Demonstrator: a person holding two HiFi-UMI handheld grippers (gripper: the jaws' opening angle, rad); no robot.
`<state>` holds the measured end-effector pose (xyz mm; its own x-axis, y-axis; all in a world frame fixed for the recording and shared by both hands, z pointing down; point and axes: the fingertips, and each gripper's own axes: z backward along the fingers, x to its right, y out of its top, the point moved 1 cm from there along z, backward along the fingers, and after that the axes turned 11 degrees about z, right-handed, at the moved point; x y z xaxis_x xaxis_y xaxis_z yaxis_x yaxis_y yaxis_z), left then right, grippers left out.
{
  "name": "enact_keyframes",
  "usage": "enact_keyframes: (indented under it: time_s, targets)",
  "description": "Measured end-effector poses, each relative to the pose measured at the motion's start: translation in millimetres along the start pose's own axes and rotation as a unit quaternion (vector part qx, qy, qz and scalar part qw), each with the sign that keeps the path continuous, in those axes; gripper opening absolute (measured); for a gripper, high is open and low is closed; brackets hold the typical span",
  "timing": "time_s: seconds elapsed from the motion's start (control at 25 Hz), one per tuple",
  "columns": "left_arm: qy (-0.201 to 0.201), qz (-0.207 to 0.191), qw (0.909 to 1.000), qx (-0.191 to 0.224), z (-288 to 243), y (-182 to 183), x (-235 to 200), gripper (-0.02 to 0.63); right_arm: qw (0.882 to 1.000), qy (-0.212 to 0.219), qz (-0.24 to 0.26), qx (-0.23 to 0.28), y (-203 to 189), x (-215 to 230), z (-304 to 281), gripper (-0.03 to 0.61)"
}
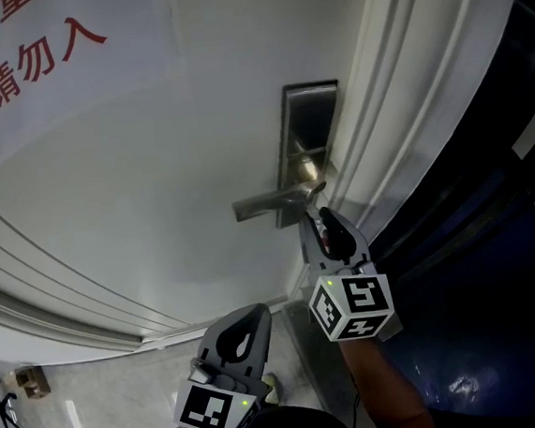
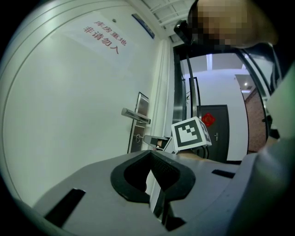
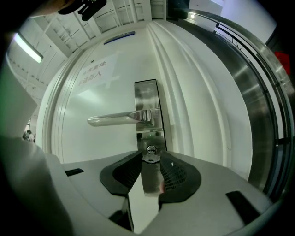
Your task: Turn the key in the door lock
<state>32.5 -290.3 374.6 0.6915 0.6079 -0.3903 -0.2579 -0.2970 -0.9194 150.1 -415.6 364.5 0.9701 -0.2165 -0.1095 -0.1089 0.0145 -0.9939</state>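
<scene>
On the white door, a steel lock plate (image 1: 309,138) (image 3: 148,106) carries a lever handle (image 1: 271,201) (image 3: 117,120) (image 2: 135,115). The keyhole (image 3: 151,150) lies just below the handle. My right gripper (image 1: 317,222) (image 3: 151,162) (image 2: 156,142) is up against the plate under the handle. It is shut on a flat silver key (image 3: 150,177), whose front end meets the keyhole; how deep it sits I cannot tell. My left gripper (image 1: 250,328) (image 2: 150,161) hangs lower and further back from the door, shut with nothing in it.
A sheet with red characters (image 1: 27,57) (image 2: 103,40) is stuck high on the door. The white moulded door frame (image 1: 398,102) runs right beside the lock plate. Past it is a dark opening (image 1: 498,261). Pale floor tiles (image 1: 80,415) show at lower left.
</scene>
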Motion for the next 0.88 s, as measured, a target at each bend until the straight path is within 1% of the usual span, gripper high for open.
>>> enact_keyframes:
  time_s: [0.08,0.24,0.88]
  targets:
    - [0.0,0.0,1.0,0.0,-0.7,-0.1,-1.2,0.003,1.0,-0.004,0.013,-0.003,1.7,0.3,-0.8,0.126]
    - [-0.001,0.002,1.0,0.0,-2.9,-0.9,-1.3,0.003,0.999,-0.004,0.036,-0.027,-1.4,-2.8,-9.9,0.126]
    - [0.011,0.009,0.9999,0.003,-3.8,2.9,-17.8,0.003,0.999,-0.017,0.042,-0.029,1.3,-3.5,-30.6,0.126]
